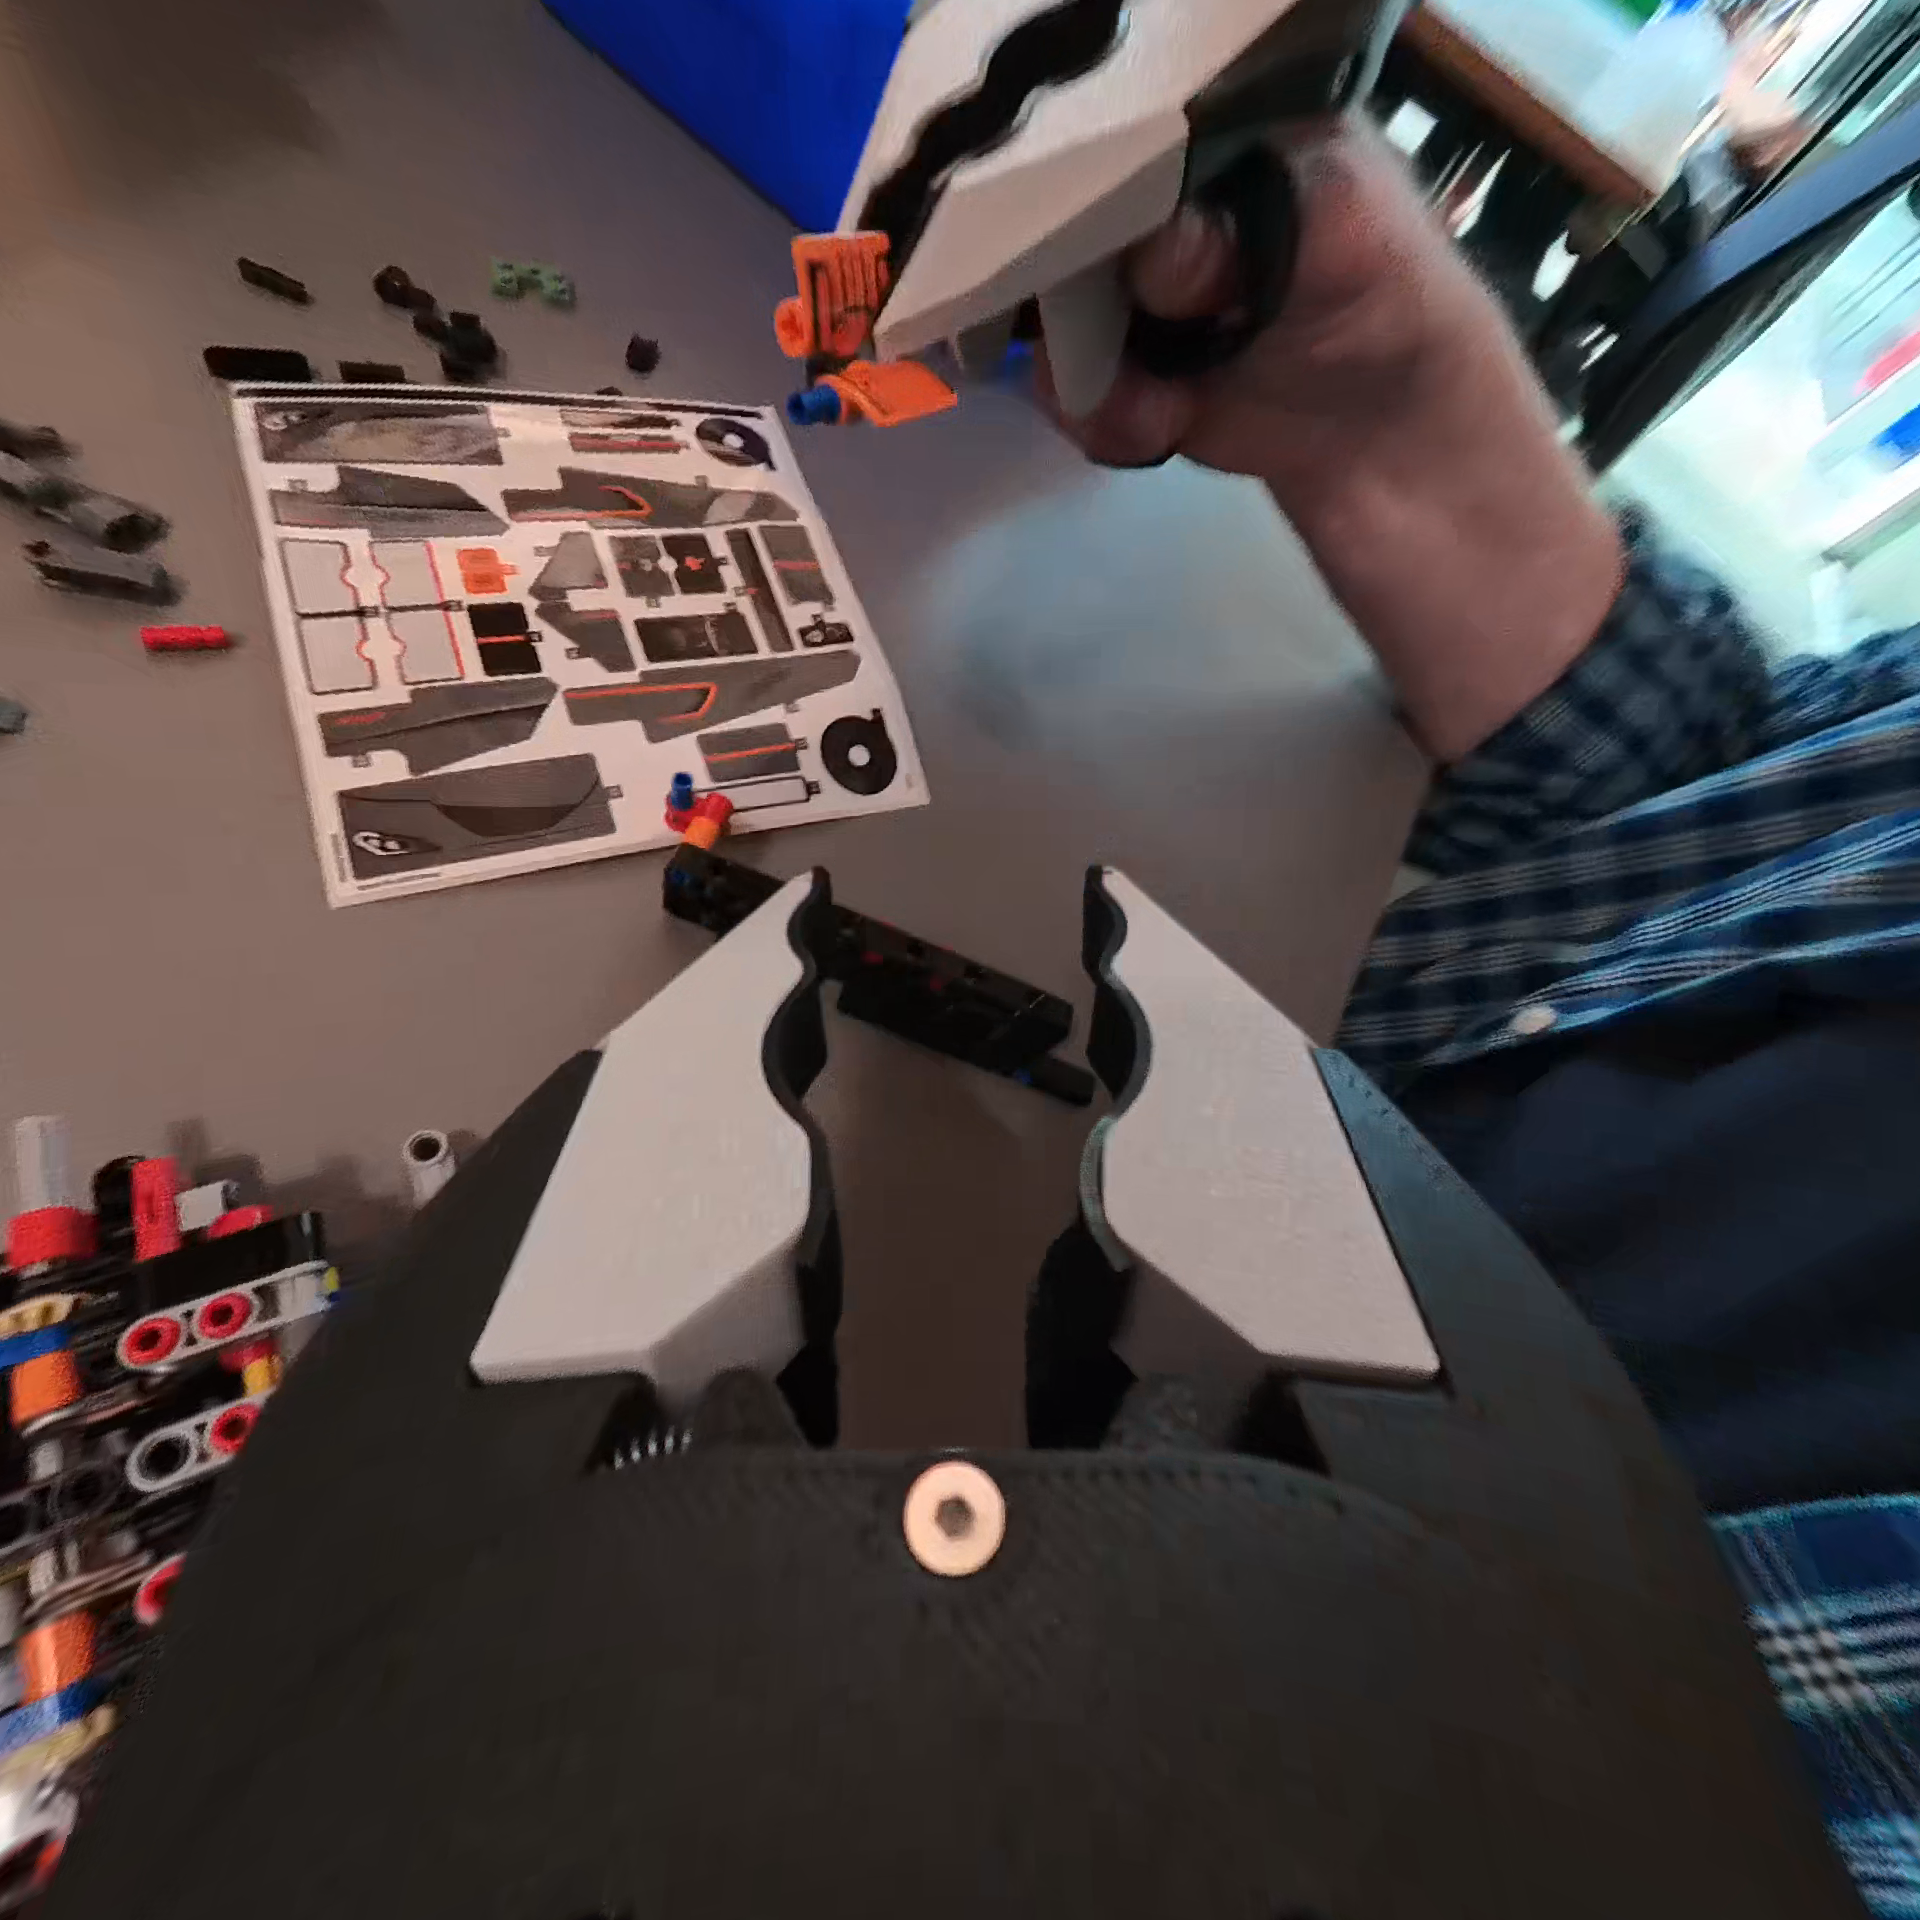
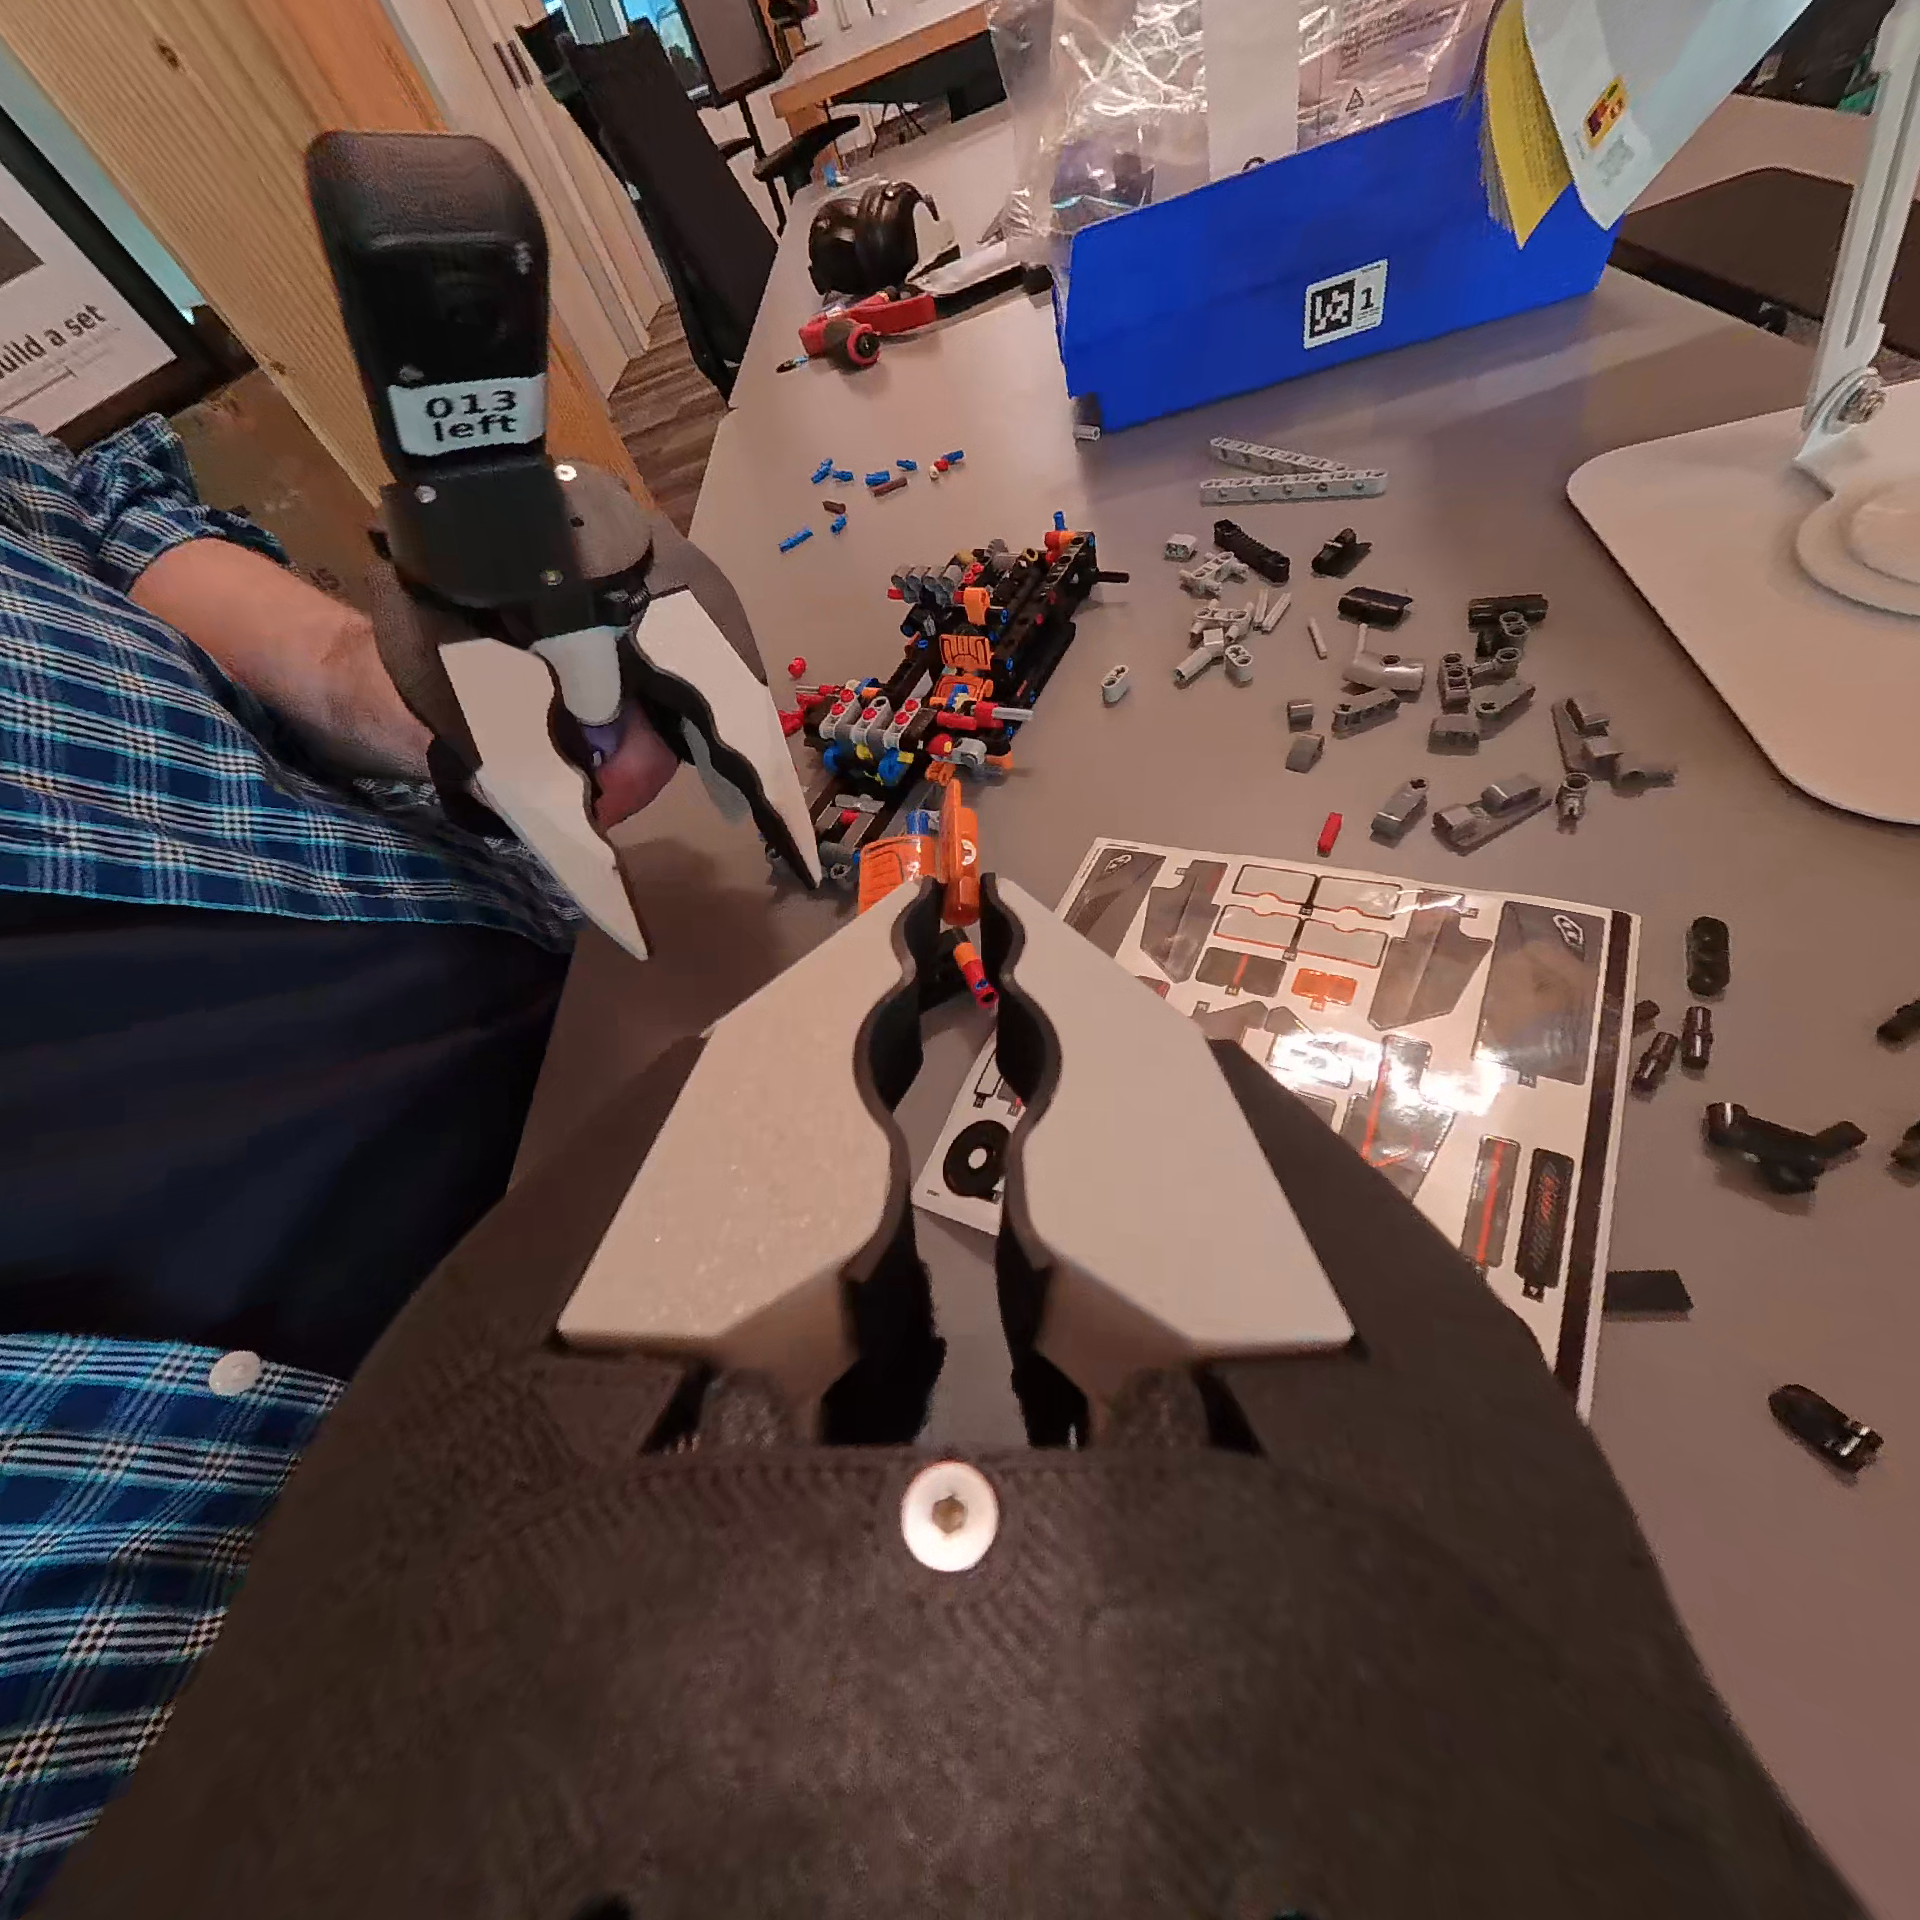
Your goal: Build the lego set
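Observation:
My right gripper point(image 2: 956, 899) is shut on an orange lego assembly point(image 2: 958, 831) and holds it above the grey table. It also shows in the left wrist view point(image 1: 904, 208), with the orange assembly point(image 1: 842, 301) and a blue pin at its tips. My left gripper point(image 1: 956, 894) is open and empty, just above a black beam assembly point(image 1: 935, 977) that lies on the table. In the right wrist view the left gripper point(image 2: 722, 914) hangs open beside the long car chassis point(image 2: 956, 665). The chassis also shows at the lower left of the left wrist view point(image 1: 135, 1403).
A sticker sheet point(image 2: 1455, 977) lies flat on the table, also in the left wrist view point(image 1: 561, 623). Loose grey pieces point(image 2: 1455, 707), black pieces point(image 2: 1766, 1132) and small blue pins point(image 2: 862, 478) are scattered about. A blue bin point(image 2: 1320, 260) and a white stand base point(image 2: 1714, 582) stand behind. The tips of one gripper are about 10 cm away from the tips of the other.

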Demonstrator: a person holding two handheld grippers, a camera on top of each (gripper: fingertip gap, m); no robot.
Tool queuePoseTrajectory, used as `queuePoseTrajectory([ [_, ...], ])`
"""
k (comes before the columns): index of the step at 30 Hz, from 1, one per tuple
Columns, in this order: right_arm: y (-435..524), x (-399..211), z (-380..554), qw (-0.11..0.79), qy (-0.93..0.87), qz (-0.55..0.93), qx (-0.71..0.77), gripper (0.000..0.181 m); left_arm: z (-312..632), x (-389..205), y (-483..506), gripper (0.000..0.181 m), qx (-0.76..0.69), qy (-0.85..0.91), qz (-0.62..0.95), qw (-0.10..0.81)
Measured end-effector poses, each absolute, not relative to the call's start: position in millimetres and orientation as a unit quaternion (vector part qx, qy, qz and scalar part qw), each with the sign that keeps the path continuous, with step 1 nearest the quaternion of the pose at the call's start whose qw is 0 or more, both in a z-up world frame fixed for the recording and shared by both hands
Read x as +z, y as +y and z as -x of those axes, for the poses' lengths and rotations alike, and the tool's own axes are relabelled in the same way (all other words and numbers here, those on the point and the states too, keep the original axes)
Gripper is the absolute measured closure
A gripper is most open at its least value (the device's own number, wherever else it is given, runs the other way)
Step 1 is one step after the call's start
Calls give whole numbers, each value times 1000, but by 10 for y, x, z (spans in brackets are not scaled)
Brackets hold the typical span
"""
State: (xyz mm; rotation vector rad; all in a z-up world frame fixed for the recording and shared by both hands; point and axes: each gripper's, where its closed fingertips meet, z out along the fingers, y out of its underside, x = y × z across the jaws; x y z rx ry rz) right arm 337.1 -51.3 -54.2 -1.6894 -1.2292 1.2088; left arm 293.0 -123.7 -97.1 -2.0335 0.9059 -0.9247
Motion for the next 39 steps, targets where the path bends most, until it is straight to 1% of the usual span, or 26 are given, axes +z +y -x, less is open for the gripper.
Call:
queuePoseTrajectory([
  [2, -516, -551, -3376, 355, -476, 654, 469, 177, -2938, -1037, -1243, 130, -316, 374, 791, 368],
  [5, -513, -571, -3382, 354, -477, 656, 465, 177, -2997, -1167, -1289, 120, -279, 397, 797, 360],
  [9, -520, -601, -3373, 351, -480, 658, 462, 177, -3017, -1327, -1281, 115, -228, 422, 803, 353],
  [17, -564, -656, -3348, 345, -494, 658, 451, 177, -3027, -1483, -1269, 121, -219, 421, 814, 334],
  [20, -599, -695, -3344, 341, -511, 655, 440, 176, -3000, -1477, -1253, 133, -220, 418, 815, 335],
  [23, -698, -777, -3344, 326, -544, 647, 424, 176, -2933, -1474, -1227, 136, -212, 410, 821, 336],
  [28, -934, -960, -3288, 288, -589, 637, 406, 176, -2825, -1474, -1228, 138, -216, 391, 829, 338],
  [32, -1076, -1188, -3296, 253, -603, 644, 398, 176, -2789, -1437, -1297, 134, -227, 389, 824, 342],
  [39, -1192, -1398, -3278, 255, -629, 646, 349, 176, -2754, -1436, -1449, 132, -233, 400, 820, 337],
])
